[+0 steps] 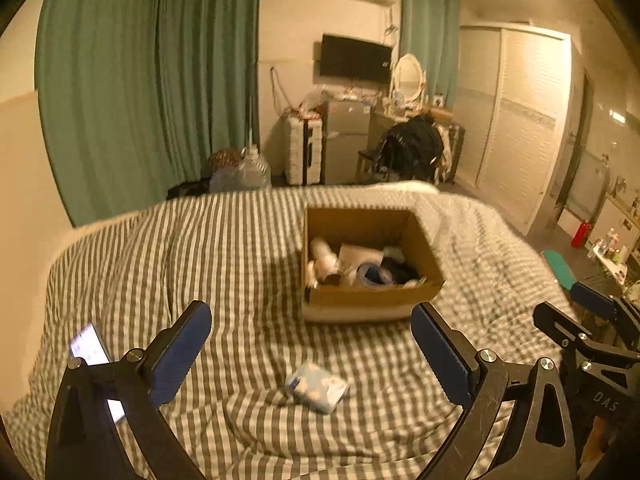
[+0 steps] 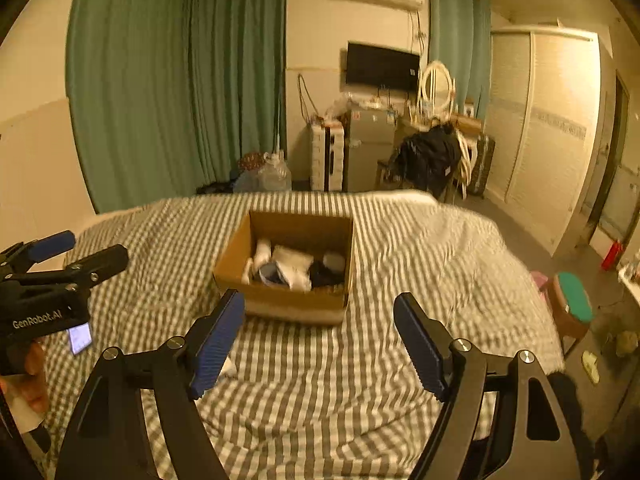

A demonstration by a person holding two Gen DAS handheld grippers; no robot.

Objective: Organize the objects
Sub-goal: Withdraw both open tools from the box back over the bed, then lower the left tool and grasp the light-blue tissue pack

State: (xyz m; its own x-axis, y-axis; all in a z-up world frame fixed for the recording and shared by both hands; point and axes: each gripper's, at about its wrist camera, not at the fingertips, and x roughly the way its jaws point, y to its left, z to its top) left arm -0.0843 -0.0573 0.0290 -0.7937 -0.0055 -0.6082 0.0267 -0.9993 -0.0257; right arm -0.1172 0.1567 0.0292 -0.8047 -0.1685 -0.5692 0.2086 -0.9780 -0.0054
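An open cardboard box sits on the striped bed, holding several white, blue and dark items. It also shows in the right wrist view. A small pale blue packet lies on the bed in front of the box. My left gripper is open and empty, above the packet. My right gripper is open and empty, in front of the box. In the right wrist view the packet is mostly hidden behind the left finger.
A lit phone lies on the bed at the left. The right gripper shows at the right edge of the left wrist view; the left gripper shows at the left of the right wrist view. A stool stands right of the bed.
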